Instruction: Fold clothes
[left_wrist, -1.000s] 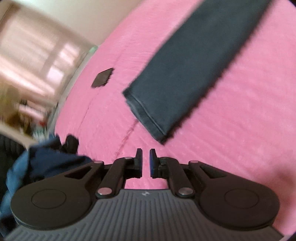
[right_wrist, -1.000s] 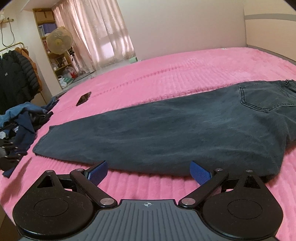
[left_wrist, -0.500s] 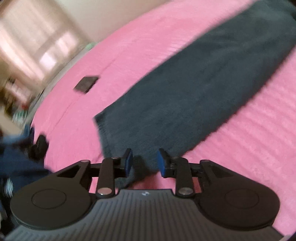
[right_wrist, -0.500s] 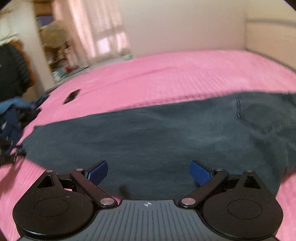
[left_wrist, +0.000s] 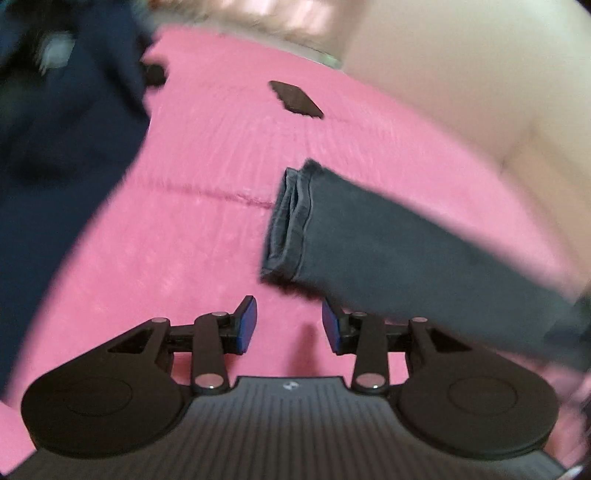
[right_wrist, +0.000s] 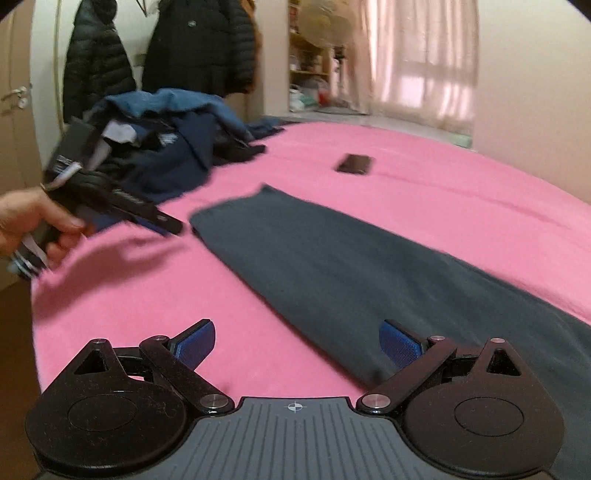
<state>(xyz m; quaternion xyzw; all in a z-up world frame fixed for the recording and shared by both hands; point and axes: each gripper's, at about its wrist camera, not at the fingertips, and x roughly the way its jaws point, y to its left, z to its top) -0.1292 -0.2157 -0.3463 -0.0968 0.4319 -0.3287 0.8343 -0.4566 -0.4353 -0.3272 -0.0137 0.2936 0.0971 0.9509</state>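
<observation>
While the dark grey jeans (right_wrist: 362, 266) lie flat along the pink bedspread (right_wrist: 461, 184), their hem end points to the far left, towards the heap of blue clothes (right_wrist: 170, 147) at the bed's far-left edge. Left gripper (left_wrist: 289, 325): jaws released, a moderate gap, nothing between the blue pads; it hovers just near of the trouser cuff (left_wrist: 288, 229), apart from it. In the right wrist view a hand (right_wrist: 26, 221) holds this gripper at far left, its tip close beside the hem corner. Right gripper (right_wrist: 299, 347): jaws spread wide, empty, low over the near edge of the leg; contact cannot be told. A dark phone (right_wrist: 354, 164) lies far of the jeans, well apart.
</observation>
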